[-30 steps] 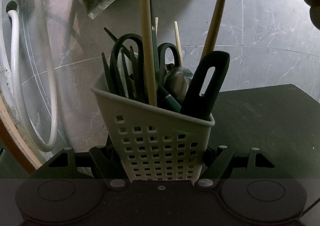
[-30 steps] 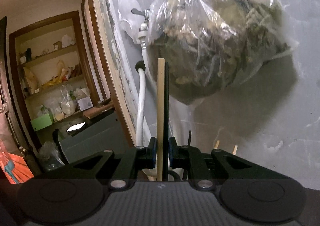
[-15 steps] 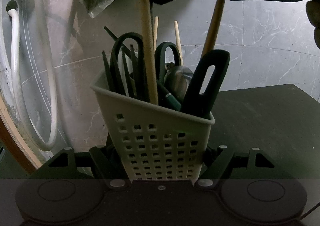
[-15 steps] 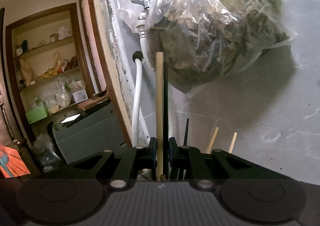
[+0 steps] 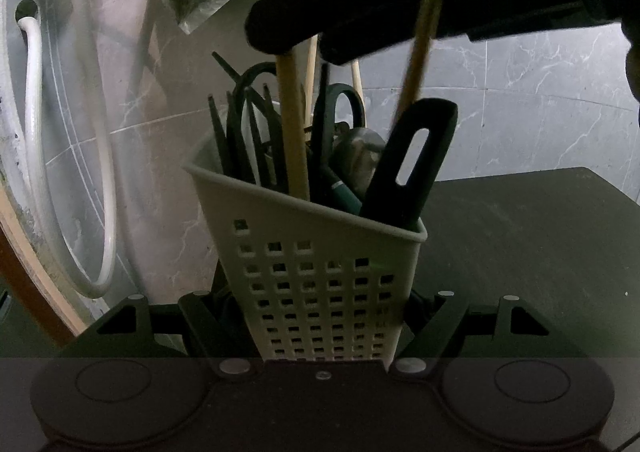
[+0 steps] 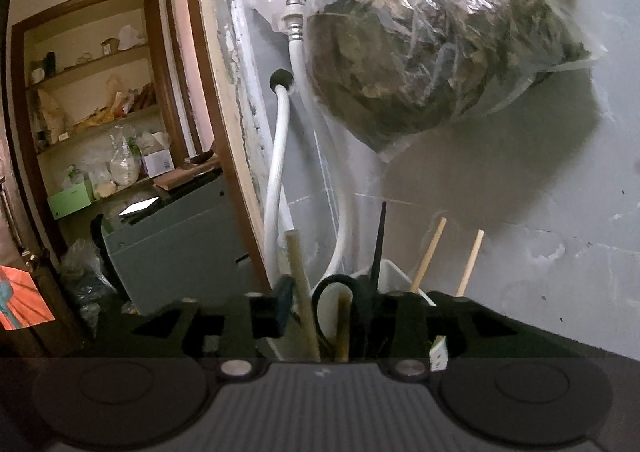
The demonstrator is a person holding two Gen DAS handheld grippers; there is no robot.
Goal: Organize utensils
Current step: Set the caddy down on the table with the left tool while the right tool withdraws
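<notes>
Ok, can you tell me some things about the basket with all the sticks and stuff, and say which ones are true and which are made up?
1. The white basket is pinched between the left gripper fingers. True.
2. The basket is empty. False: it is full of utensils, including scissors.
3. The right gripper is squeezing the wooden stick. False: its jaws are opening around it.
4. A plastic bag hangs by the wall. True.

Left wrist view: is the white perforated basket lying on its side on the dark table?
No, the white perforated basket stands upright between the left gripper's fingers, with utensil handles sticking up out of its open top.
</notes>
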